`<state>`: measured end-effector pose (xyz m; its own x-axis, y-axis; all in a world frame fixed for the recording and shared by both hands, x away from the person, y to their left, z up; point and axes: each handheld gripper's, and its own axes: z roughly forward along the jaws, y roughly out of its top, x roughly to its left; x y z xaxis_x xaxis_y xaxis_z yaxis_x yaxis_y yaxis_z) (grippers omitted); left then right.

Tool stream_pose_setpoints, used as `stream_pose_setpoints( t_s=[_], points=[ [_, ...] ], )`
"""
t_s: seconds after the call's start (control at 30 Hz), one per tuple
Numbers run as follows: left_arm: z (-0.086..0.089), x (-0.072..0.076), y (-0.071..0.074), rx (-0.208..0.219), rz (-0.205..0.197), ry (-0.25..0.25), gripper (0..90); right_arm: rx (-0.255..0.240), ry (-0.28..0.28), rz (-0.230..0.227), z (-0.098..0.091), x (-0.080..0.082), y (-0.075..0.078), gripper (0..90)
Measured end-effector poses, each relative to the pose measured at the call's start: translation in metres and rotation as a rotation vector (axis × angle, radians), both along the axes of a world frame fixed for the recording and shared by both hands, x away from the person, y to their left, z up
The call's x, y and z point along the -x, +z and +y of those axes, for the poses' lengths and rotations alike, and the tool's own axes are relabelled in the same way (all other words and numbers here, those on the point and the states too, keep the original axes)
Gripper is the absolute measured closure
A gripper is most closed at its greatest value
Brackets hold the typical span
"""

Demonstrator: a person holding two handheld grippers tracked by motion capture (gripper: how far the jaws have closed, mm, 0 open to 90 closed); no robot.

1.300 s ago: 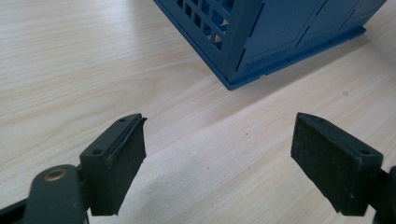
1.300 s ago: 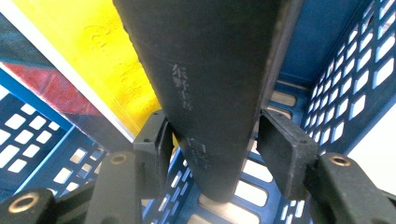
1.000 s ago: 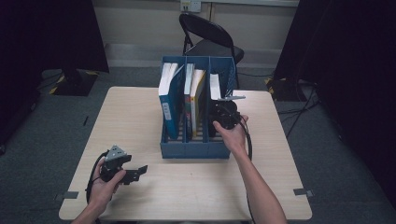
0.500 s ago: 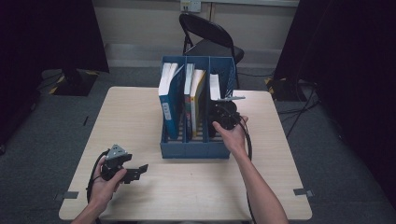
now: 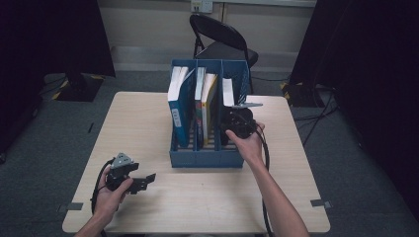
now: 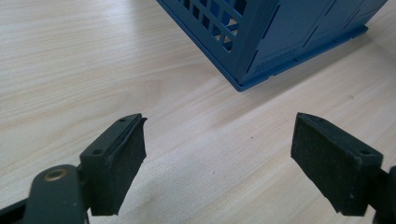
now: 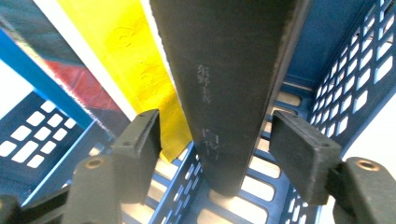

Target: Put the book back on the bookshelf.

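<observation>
Step in hand, as judged: filing a book into the blue file rack (image 5: 207, 158), at the point of release. The dark book (image 7: 224, 88) stands upright in the rack's right-hand compartment, spine toward the right gripper (image 7: 212, 154), its lower end apparently down on the slotted floor. In the middle compartment, just left of the divider, stand a yellow-covered book (image 7: 121, 46) and a red-and-blue one (image 7: 70, 79); the left compartment holds a further blue book (image 5: 179, 98). Right gripper: jaws have just been opening; the dark book stands between them, with a visible gap on each side between pad and cover, so no grip now. In the high view the right gripper (image 5: 238, 123) sits at the rack's right compartment, near its front. Left gripper (image 6: 217, 154): jaws wide, nothing between them, pads over bare table (image 6: 70, 56) just short of the rack's front-left corner; in the high view it (image 5: 129, 177) rests well left of the rack's front, idle. Next move, as judged: draw the right gripper straight back out of the compartment, keeping the pads clear of the covers so the book is not dragged or tipped, and clear of the divider and the slotted side wall.
</observation>
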<state>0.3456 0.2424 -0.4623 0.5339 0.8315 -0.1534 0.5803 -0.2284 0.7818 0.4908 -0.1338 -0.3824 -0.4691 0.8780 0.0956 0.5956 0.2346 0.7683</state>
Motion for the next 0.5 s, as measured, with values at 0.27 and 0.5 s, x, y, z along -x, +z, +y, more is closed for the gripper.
stream_pose_setpoints(
  t_s=[0.27,0.5],
  points=[
    [0.001,0.001,0.000,-0.002,-0.005,0.000,17.4,-0.031,0.032,-0.022,-0.010,0.013,0.007,19.5],
    [0.002,0.003,0.003,-0.010,-0.013,-0.004,17.2,-0.040,0.035,-0.012,-0.023,0.031,0.004,15.1]
  ],
)
